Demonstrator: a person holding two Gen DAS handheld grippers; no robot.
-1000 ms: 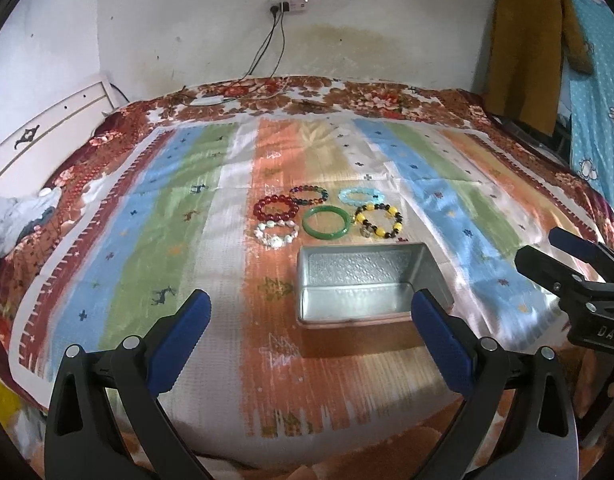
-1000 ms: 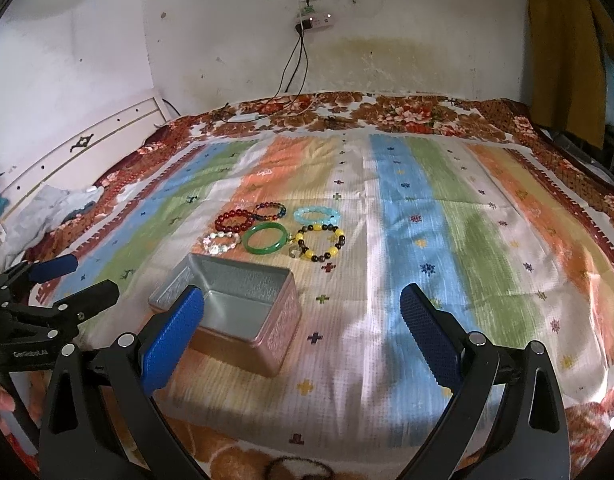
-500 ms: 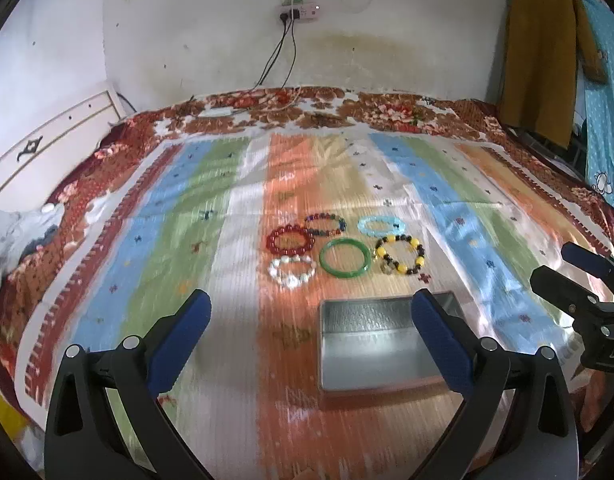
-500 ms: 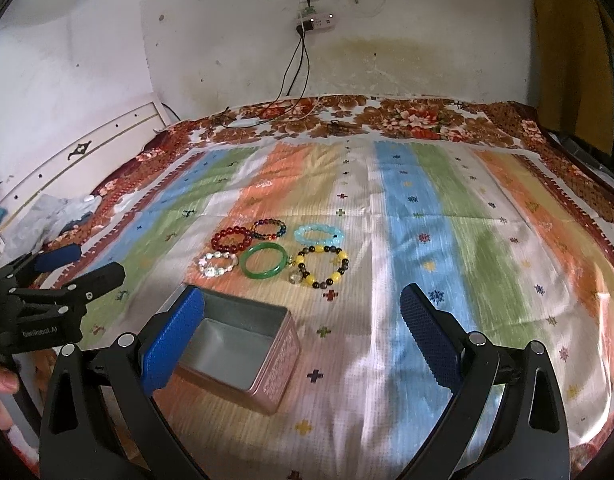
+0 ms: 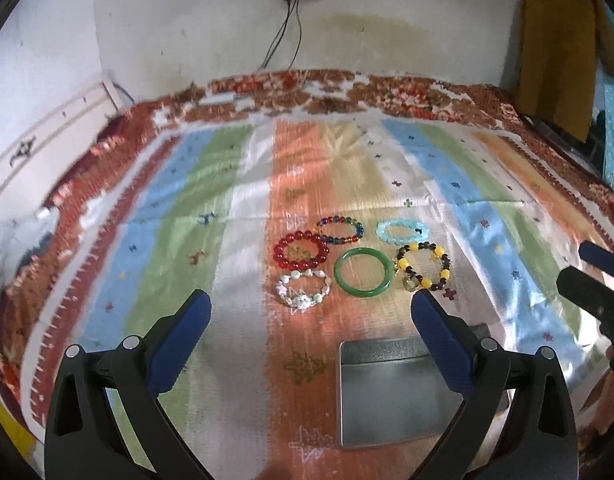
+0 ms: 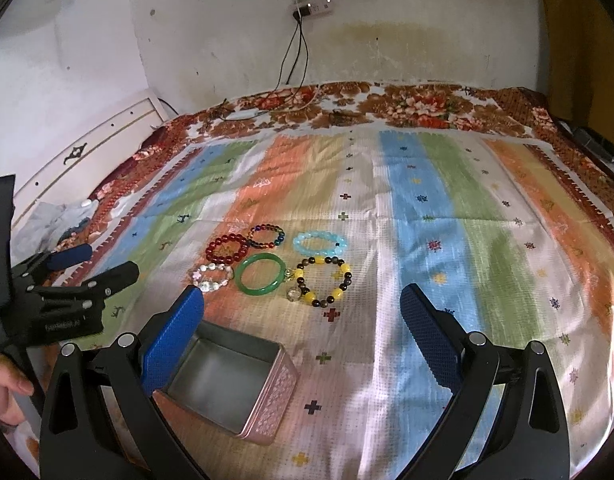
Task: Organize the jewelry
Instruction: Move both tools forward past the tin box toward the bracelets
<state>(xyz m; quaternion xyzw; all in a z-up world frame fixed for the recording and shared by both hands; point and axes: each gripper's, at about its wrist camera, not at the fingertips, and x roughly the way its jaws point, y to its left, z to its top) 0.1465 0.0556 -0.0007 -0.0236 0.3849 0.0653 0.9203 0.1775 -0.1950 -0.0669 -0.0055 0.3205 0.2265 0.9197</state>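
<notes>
- Compared with a second earlier, both grippers had been carried forward over the bed [image 6: 507,280]; the six bracelets were framed bigger and lower in both views, and the tin had slid down toward the near edge of the frame
- The left gripper [image 5: 311,316] was held with its blue pads wide apart, nothing between them; same for the right gripper [image 6: 303,312], spread apart and empty
- Nothing had been picked up yet; the red bead bracelet [image 5: 301,251], multicolour bead bracelet [image 5: 340,230], pale blue bracelet [image 5: 403,231], white stone bracelet [image 5: 303,290], green bangle [image 5: 363,272] and yellow-and-black bracelet [image 5: 423,272] were all left in their cluster around the middle of the bedspread, close together, some maybe touching
- The open metal tin [image 6: 231,384] was seen empty, just nearer the front edge of the bed than the cluster, a bit to its right in the left view
- So the approach was probably what had changed; the sorting looked barely started; a grab of a near-row piece would likely be set up next, with the white one roughly centred for the left tool
</notes>
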